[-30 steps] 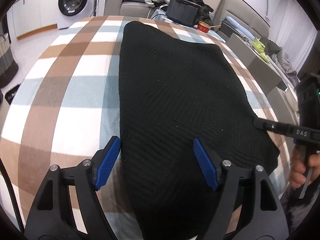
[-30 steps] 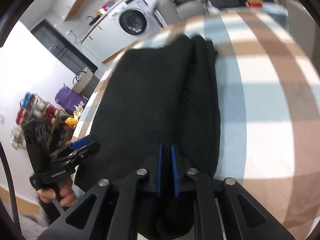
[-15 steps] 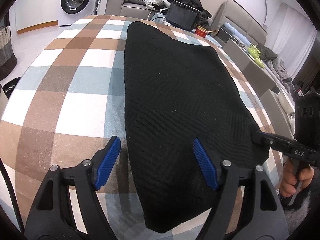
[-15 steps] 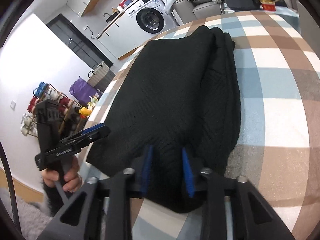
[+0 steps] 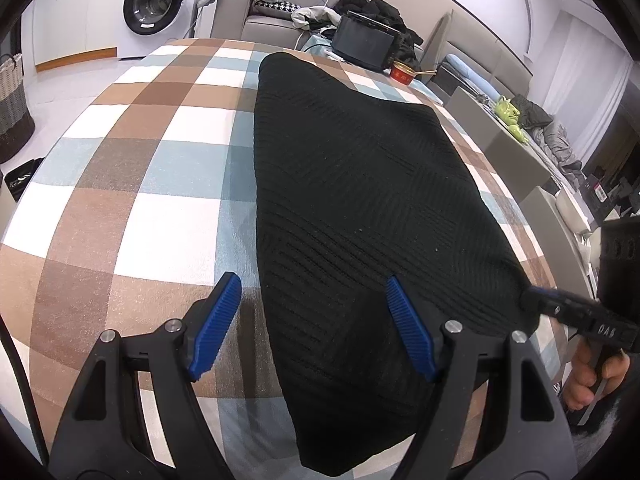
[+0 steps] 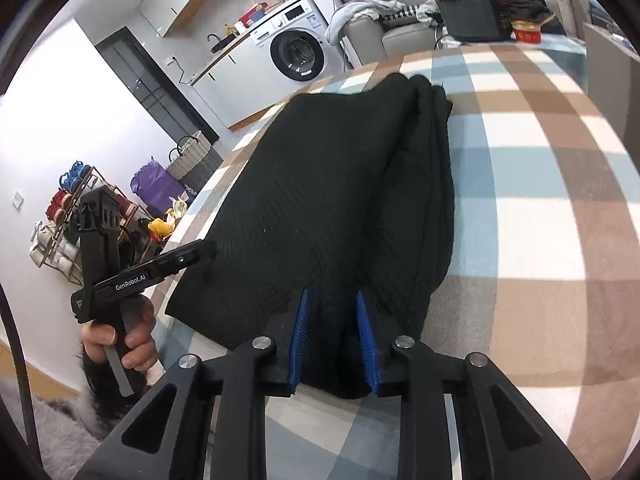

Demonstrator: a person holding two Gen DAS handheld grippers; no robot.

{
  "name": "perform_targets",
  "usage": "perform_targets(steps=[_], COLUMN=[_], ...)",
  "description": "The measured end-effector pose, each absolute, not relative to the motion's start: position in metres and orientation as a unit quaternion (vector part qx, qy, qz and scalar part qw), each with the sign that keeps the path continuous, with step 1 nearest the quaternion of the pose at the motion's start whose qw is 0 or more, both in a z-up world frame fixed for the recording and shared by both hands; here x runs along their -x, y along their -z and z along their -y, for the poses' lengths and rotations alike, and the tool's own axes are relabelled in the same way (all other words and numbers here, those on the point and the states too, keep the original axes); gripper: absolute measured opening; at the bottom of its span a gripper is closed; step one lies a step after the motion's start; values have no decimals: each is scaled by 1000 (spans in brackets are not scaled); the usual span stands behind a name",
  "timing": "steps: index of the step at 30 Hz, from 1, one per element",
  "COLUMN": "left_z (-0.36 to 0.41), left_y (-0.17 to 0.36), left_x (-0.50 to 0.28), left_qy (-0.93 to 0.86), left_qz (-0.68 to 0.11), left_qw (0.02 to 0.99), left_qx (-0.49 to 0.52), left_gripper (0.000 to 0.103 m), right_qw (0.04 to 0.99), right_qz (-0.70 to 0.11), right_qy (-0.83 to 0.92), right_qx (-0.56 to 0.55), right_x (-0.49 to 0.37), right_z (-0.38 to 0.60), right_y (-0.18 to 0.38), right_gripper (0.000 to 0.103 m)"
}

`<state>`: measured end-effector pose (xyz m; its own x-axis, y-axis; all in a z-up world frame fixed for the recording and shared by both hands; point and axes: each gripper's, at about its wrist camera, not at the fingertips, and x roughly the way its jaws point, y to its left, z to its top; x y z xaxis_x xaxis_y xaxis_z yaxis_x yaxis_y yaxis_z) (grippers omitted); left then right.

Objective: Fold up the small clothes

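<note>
Two hand-held grippers angled down over a black sweater.
Left hand-held gripper gapes wide, empty; right hand-held gripper narrow, jaws opening around a fold.

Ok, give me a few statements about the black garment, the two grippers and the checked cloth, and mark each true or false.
1. The black garment lies on a checked cloth. True.
2. The left gripper is clamped on the garment. False: its jaws stand wide, pressing nothing.
3. The right gripper has garment fabric between its opening jaws. True.
4. The garment is white. False: it is black.
5. A washing machine stands beyond the table. True.
</note>
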<state>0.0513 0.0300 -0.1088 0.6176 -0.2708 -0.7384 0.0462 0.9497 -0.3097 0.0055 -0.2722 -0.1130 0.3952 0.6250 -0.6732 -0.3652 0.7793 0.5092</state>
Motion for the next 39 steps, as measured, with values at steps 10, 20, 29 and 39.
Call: perform_targets(steps=[10, 20, 29, 39], left_z=[-36, -30, -31, -45], left_y=[110, 110, 113, 118], left_x=[-46, -45, -46, -49], left_qy=[91, 89, 95, 82], left_qz=[-429, -429, -434, -437], left_qw=[887, 889, 887, 884], left_qx=[147, 131, 125, 145], left_gripper=[73, 73, 73, 73], right_qw=[828, 852, 838, 856], right_qz=[-467, -438, -472, -466], right_qy=[-300, -264, -225, -195], right_qx=[-82, -110, -155, -115], right_x=[7, -75, -192, -160], right_z=[254, 254, 239, 256], right_y=[113, 89, 111, 100], right_gripper=[11, 40, 8, 47])
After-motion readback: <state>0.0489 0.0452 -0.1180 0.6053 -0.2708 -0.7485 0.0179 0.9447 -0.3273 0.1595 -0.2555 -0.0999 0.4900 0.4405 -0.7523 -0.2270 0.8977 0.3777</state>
